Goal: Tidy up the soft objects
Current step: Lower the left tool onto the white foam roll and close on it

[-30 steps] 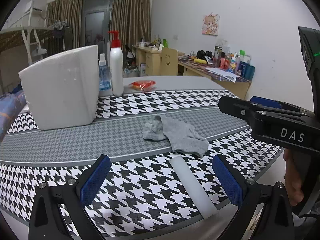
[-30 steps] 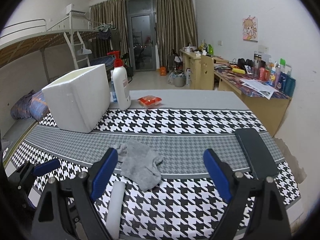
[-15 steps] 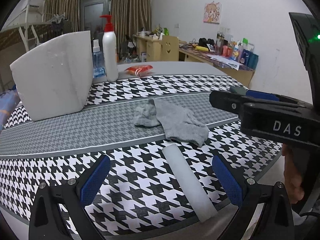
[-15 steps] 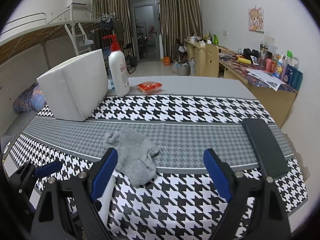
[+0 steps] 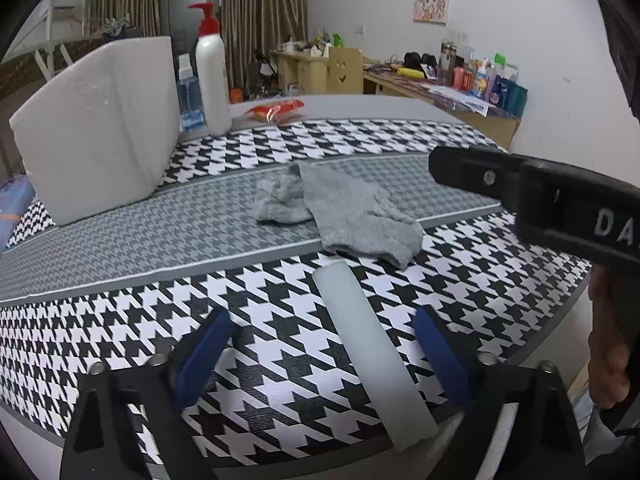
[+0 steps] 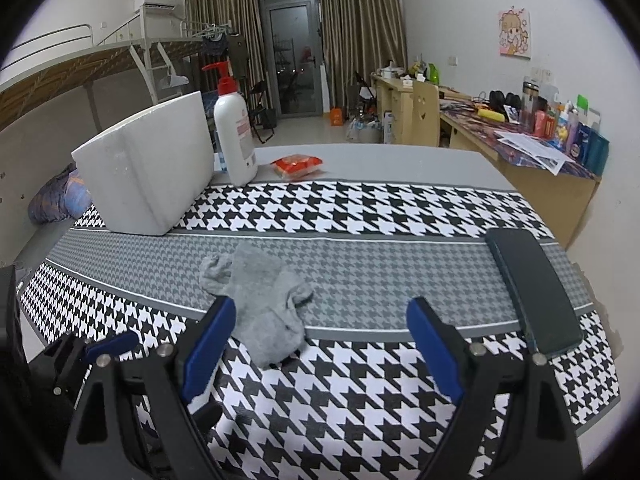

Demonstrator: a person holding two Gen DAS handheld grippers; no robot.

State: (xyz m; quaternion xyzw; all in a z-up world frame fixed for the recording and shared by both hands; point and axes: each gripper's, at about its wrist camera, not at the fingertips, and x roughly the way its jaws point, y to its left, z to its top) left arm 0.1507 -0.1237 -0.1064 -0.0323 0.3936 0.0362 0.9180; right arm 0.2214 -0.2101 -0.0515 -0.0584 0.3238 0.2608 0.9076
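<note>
While the crumpled grey cotton sock lies on the grey band of the houndstooth-patterned bench, the left gripper hovers with its blue-padded fingers wide, having just been closing a little, astride a white translucent cylinder without touching it. The right gripper (equally wide, empty) hangs just before the sock, near a black flat phone.
</note>
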